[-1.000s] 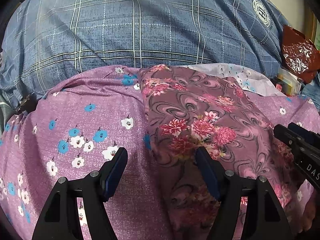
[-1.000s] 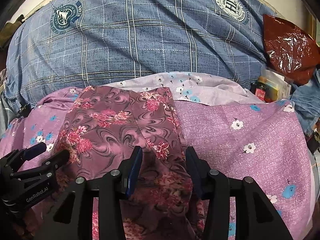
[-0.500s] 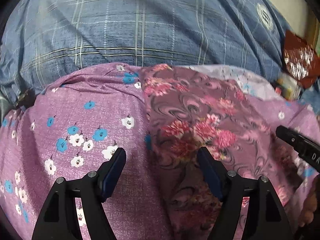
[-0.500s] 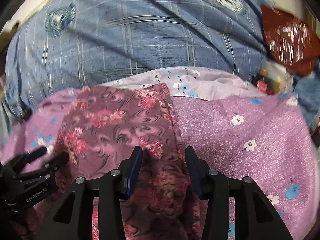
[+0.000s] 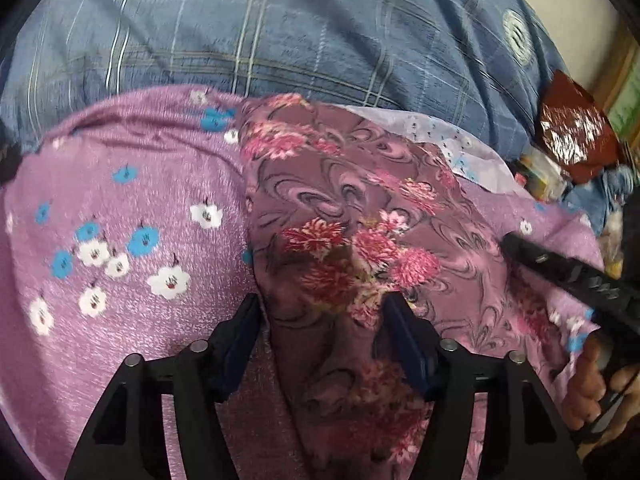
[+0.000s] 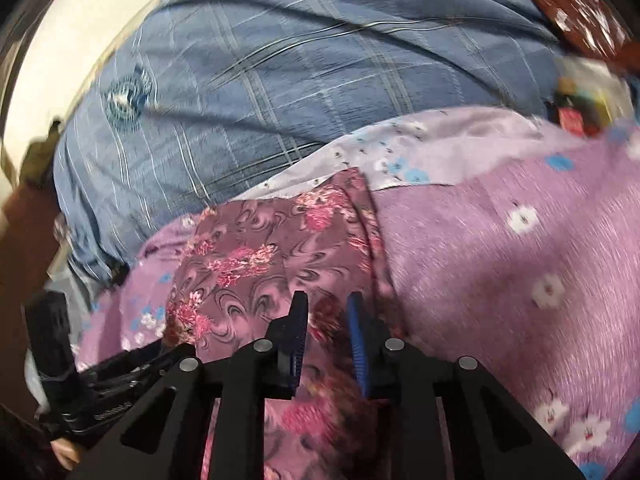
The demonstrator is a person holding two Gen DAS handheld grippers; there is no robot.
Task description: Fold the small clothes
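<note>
A maroon garment (image 5: 340, 208) with pink flowers lies flat on a purple flowered cloth (image 5: 140, 200). My left gripper (image 5: 322, 316) hangs low over its near left edge. Its jaws are wide and closing, with the garment's edge between them and no pad pressing. In the right wrist view the same garment (image 6: 272, 252) runs under my right gripper (image 6: 326, 312). Those jaws are narrow and still closing, with the garment's right part in the gap. Each gripper shows in the other's view: the right gripper (image 5: 560, 272) at the right edge, the left gripper (image 6: 100, 376) at the lower left.
A blue checked bedspread (image 5: 280, 32) lies beyond the purple cloth (image 6: 500, 260). A pale lilac flap (image 5: 452, 140) is turned over at the far edge. A red-brown plastic bag (image 5: 572, 136) and small clutter sit at the far right. A person's hand (image 5: 588, 384) holds the right gripper.
The right jaws have narrowed a lot over the garment and that view has rolled. The left gripper has shifted right and lower, so the garment's left edge now lies between its jaws.
</note>
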